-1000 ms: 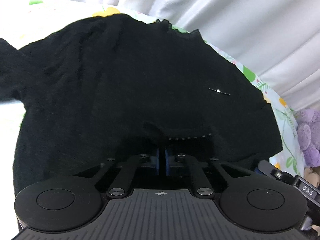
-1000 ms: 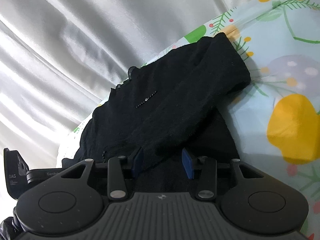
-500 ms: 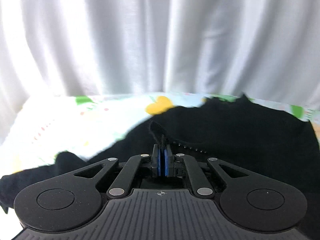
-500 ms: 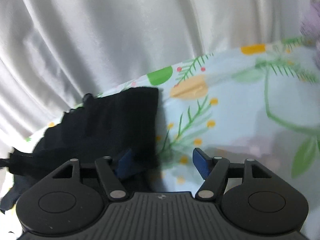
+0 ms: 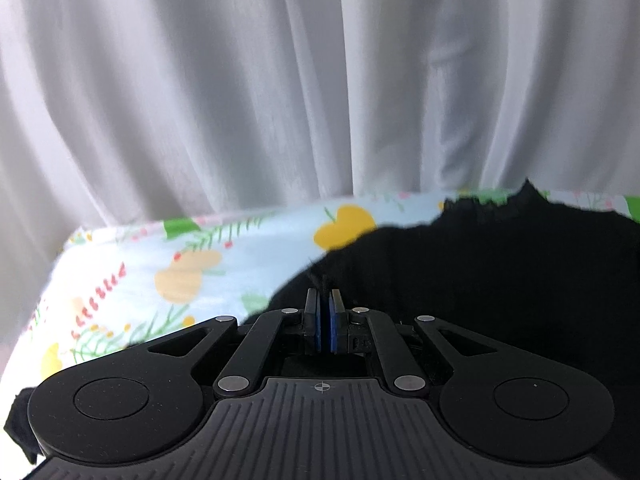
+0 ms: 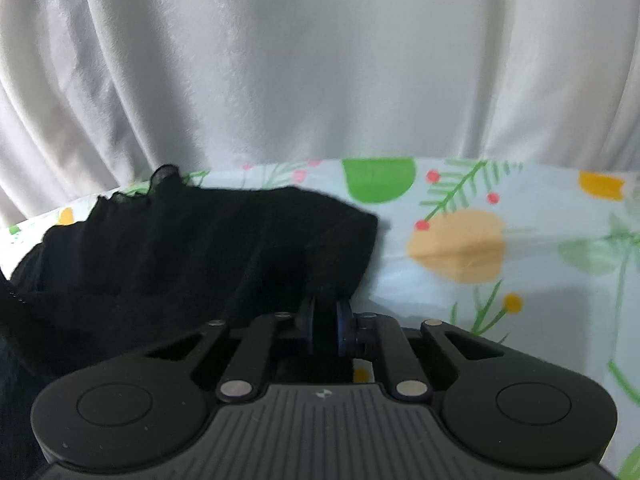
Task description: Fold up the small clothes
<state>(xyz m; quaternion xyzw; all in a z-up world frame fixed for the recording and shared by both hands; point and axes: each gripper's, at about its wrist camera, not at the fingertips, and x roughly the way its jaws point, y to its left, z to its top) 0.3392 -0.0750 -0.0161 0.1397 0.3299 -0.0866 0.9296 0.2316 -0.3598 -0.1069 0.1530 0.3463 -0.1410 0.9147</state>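
One white curtain (image 5: pixel 200 100) hung behind one floral sheet (image 5: pixel 168 268), where one black garment (image 6: pixel 180 248) lay spread (frilled collar at the far edge). Two grippers, left (image 5: pixel 325 312) and right (image 6: pixel 325 316), each pinched its fabric.

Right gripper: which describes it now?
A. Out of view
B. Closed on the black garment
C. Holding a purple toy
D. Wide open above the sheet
B: the right gripper has its blue pads drawn close together with a fold of the black garment pinched between them, over the floral sheet.
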